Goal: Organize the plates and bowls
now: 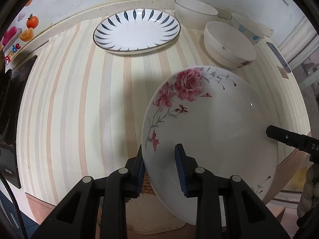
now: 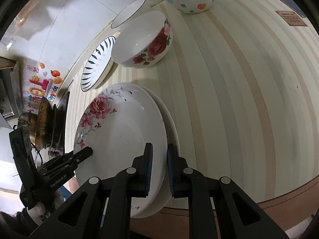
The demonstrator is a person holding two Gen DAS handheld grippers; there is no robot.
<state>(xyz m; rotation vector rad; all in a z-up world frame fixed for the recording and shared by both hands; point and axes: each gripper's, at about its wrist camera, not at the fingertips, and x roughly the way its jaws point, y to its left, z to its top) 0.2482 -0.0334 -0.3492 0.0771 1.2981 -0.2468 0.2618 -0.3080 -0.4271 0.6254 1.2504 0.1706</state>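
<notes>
- Left wrist view: the left claw [image 1: 159, 168] is clamped on the near rim of the rose-patterned plate [image 1: 209, 123], one blue pad above and one below. The plate hangs tilted above the striped worktop [image 1: 79, 99], its face turned up and leftward. A blue-leaf plate [image 1: 137, 31] lies farther back.
- Right wrist view: the right claw [image 2: 159, 169] pinches the opposite rim [image 2: 157, 131]; there appear to be two stacked plates, edge-on. Glazed ceramic is stiff, slick and breakable, so rim grips suit it. A rose bowl [image 2: 143, 39] sits beyond.
</notes>
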